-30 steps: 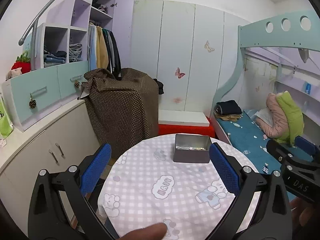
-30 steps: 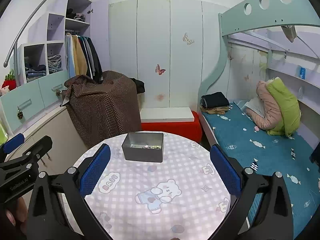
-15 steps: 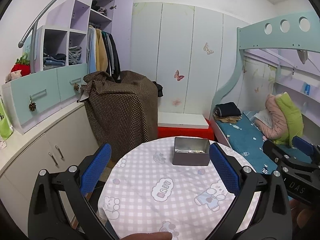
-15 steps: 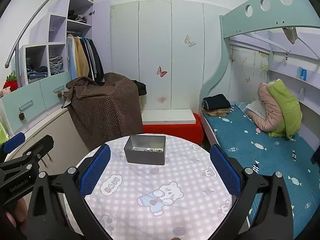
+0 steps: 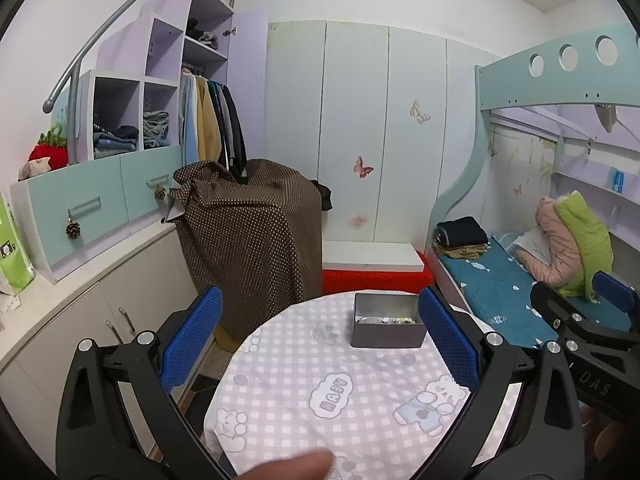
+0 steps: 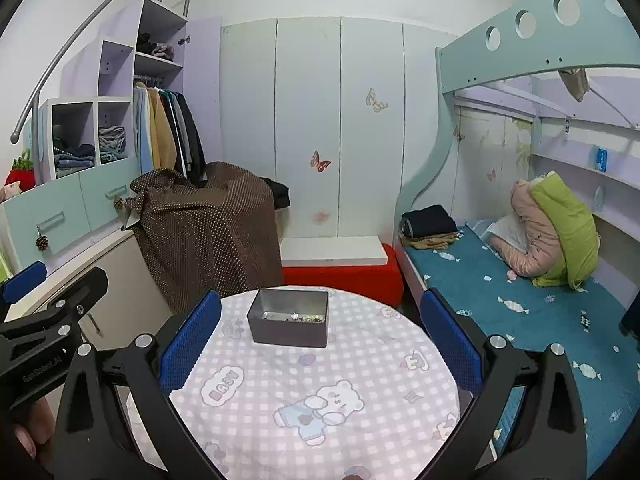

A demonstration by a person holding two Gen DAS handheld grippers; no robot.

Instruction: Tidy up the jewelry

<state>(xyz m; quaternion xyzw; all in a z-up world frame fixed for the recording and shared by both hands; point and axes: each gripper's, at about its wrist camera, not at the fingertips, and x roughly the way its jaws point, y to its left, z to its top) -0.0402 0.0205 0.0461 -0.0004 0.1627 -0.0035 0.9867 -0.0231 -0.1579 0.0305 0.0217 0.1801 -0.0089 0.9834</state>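
Both grippers, left gripper (image 5: 320, 344) and right gripper (image 6: 320, 344), hover jaws wide, empty, facing the jewelry tin (image 6: 289, 317) on the bench (image 6: 360, 380), ready to reach.

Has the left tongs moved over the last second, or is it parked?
Yes. In the left wrist view the grey box and the red bench behind it sit lower in frame than before, so the open left tongs has tilted or lifted upward.

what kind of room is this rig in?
Most likely a child's bedroom: a bunk bed with blue bedding, an open wardrobe of hanging clothes, and butterfly stickers on the wall panels. The round table wears a cartoon-bear cloth.
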